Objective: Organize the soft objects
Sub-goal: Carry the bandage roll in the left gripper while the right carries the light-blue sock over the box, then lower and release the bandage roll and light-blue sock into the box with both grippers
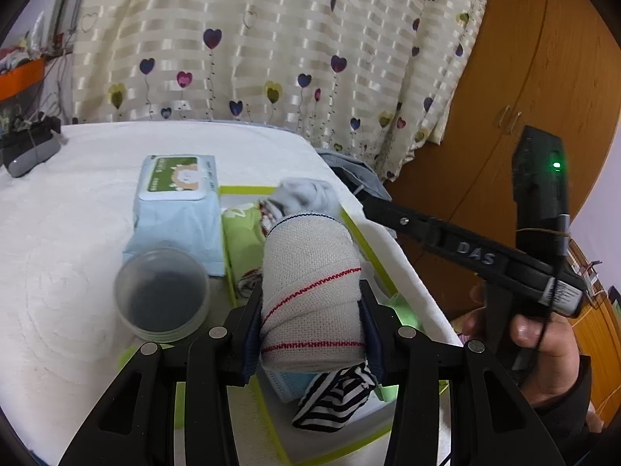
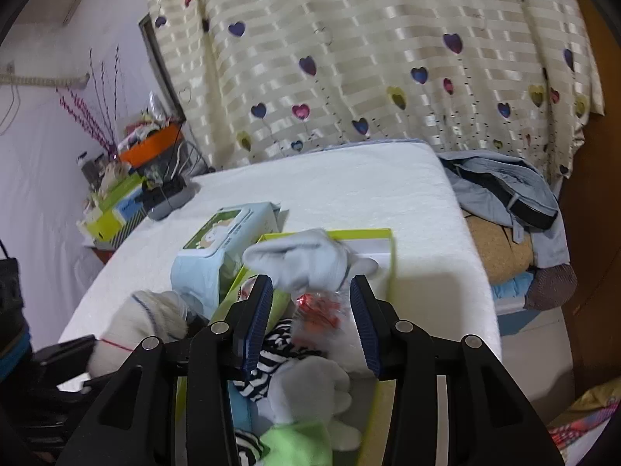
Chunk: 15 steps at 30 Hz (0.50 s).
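Left wrist view shows the bandage roll [image 1: 310, 287] clamped between the pads of the left hand-held gripper [image 1: 312, 330], held above the green-rimmed box [image 1: 365, 248] on the white-covered tabletop [image 1: 70, 233]. I'd say the step in hand is to lower the roll into a free spot in the box, so it should come down gently beside the striped cloth [image 1: 333, 400] and the grey sock [image 1: 306, 192] rather than on top of them, and the pads should part only once it rests. The right hand-held gripper [image 2: 314, 322] stands open over the box with nothing pressed between its pads; a red-and-clear wrapped thing [image 2: 322, 310] and a white plush [image 2: 310, 392] lie beneath it. What that wrapped thing is I cannot make out, it is blurred. The box floor is mostly covered, and its near edge is cut off by the gripper frames. A wipes pack [image 1: 174, 198] and a clear round tub [image 1: 161, 295] sit just beside the box
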Each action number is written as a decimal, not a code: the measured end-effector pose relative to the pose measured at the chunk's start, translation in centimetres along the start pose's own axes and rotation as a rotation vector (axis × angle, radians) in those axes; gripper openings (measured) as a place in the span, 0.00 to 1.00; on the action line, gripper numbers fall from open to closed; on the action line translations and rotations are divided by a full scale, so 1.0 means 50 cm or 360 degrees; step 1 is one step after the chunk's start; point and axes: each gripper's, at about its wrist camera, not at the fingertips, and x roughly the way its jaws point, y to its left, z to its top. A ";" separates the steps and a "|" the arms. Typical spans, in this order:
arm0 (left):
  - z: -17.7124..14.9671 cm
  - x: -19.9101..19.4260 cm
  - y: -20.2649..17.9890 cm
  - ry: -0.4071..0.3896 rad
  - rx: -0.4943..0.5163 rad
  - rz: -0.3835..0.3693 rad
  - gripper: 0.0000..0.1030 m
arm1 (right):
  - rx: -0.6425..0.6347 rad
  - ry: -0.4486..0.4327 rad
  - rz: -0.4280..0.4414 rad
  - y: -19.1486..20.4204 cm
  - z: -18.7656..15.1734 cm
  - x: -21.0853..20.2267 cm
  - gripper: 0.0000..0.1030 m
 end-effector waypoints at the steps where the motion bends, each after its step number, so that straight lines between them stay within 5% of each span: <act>1: 0.001 0.004 -0.004 0.0004 0.0007 0.0000 0.41 | 0.0016 -0.0008 0.0007 -0.004 -0.002 -0.006 0.42; 15: 0.013 0.112 -0.018 0.0147 0.0045 0.0022 0.42 | 0.0067 -0.0047 0.0034 -0.031 -0.014 -0.042 0.42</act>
